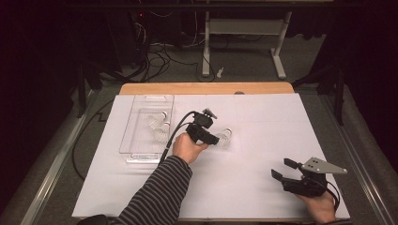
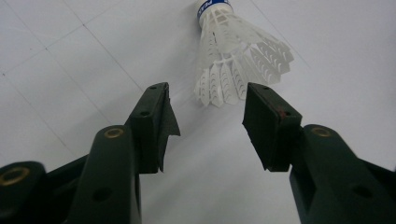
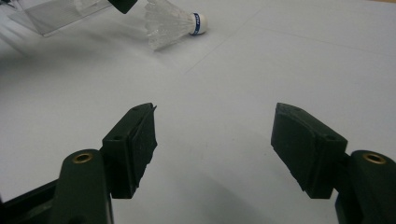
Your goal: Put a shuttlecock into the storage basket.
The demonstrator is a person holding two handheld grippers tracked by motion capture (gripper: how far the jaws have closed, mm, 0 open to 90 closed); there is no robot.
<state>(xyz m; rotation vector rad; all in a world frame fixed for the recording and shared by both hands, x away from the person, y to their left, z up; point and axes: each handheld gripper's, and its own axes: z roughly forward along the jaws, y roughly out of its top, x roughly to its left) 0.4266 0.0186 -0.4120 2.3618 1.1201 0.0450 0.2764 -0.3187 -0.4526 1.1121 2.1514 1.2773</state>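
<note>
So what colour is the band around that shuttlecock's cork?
Blue, on the shuttlecock; clearest in the right gripper view.

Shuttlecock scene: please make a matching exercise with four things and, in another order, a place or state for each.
Things:
1. loose shuttlecock
2. clear tray
3. left gripper
4. right gripper

Places or states:
A. open, near the table's right front corner
B. lying on its side on the white sheet
C. open, fingers just short of the feathers
D. holds two shuttlecocks, left part of the table

Pairs: 1-B, 2-D, 3-C, 4-A
</note>
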